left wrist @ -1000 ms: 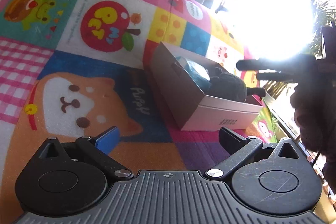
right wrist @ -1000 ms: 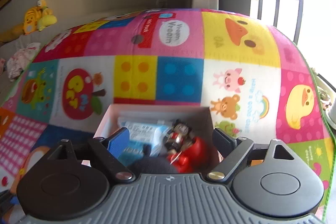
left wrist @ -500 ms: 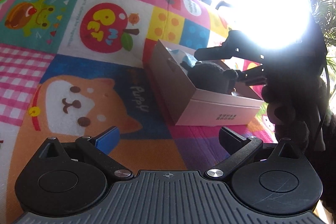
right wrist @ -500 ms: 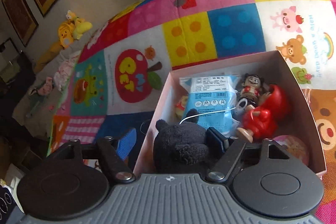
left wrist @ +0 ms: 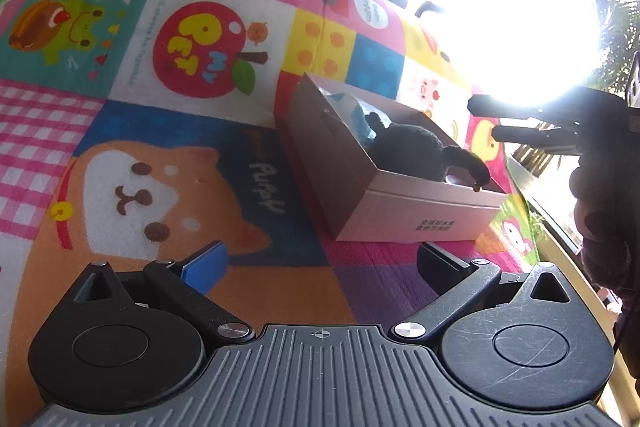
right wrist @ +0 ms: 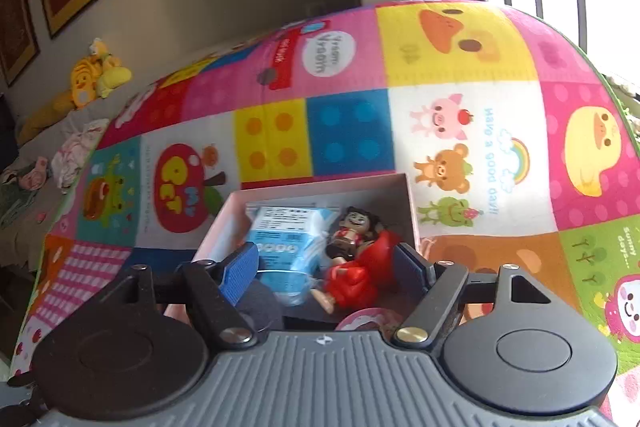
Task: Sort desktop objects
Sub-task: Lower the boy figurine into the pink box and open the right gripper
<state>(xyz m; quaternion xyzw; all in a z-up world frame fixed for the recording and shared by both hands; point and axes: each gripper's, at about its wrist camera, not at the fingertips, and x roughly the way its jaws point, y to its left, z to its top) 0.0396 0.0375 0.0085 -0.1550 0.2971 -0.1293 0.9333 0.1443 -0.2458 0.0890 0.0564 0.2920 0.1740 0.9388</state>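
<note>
A pale pink cardboard box [left wrist: 404, 223] lies on the colourful play mat. A dark plush toy [left wrist: 412, 147] sits inside it, one limb hanging over the near right corner. My left gripper [left wrist: 320, 259] hovers open over the mat in front of the box, nothing between its fingers. My right gripper [left wrist: 512, 121] is held by a hand to the right of the box, clear of the plush. In the right wrist view the right gripper [right wrist: 326, 269] is open above the box [right wrist: 320, 187], over a blue packet [right wrist: 288, 243], a small doll [right wrist: 356, 231] and a red toy [right wrist: 360, 279]. The plush [right wrist: 260, 307] lies under the left finger.
The play mat [left wrist: 160, 167] stretches to the left and behind the box. A pink ball [right wrist: 368, 321] sits at the box's near end. A bright window [left wrist: 520, 27] glares at the right. Yellow plush toys [right wrist: 92, 75] and clothes lie on a grey sofa beyond the mat.
The right gripper came over the box with the dark plush between its fingers, then drew back to the right. The plush stays in the box. The left gripper has not moved.
</note>
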